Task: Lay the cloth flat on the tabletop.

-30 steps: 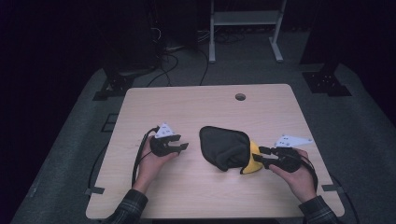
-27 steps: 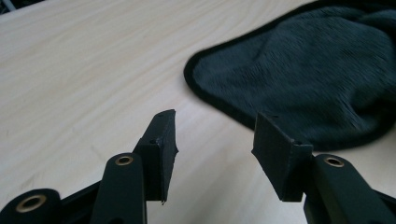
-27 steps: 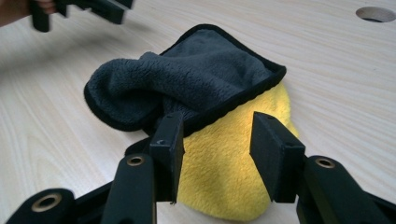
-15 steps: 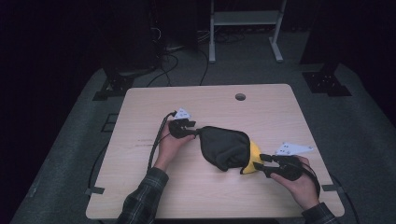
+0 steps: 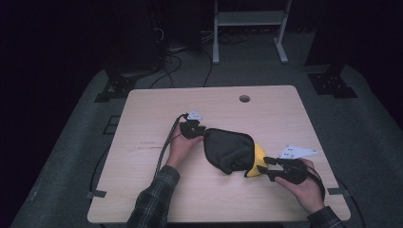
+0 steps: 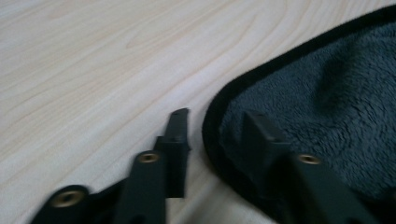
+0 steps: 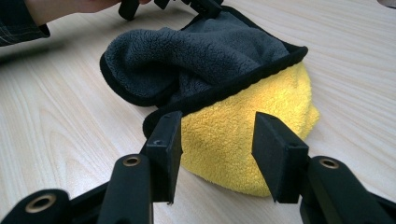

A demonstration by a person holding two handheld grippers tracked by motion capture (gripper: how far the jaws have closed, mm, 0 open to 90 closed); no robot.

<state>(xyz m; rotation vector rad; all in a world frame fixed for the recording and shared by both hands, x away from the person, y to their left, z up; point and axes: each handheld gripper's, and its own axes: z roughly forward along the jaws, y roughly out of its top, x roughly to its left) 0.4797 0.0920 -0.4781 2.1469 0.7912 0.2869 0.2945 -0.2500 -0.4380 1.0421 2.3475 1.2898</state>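
- The cloth (image 5: pixel 231 150) — dark grey over yellow — lay bunched mid-table, not yet spread or folded; nothing looked finished.
- The left gripper (image 6: pixel 212 135) stood parted astride its black hem, one jaw on the fleece.
- The right gripper (image 7: pixel 217 140) gaped around the yellow lobe, ungrasped.
- The pale wood table (image 5: pixel 157 104) stood on grey carpet in a dark room.

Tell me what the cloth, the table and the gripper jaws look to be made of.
Cloth: soft fleece or microfibre, going by its fuzzy pile, dark grey on one face, yellow on the other, with a black sewn edge. Table: pale wood or wood-look laminate, with printed-looking grain and a matt finish. Right gripper jaws: probably matt black plastic, with brass-coloured fasteners.
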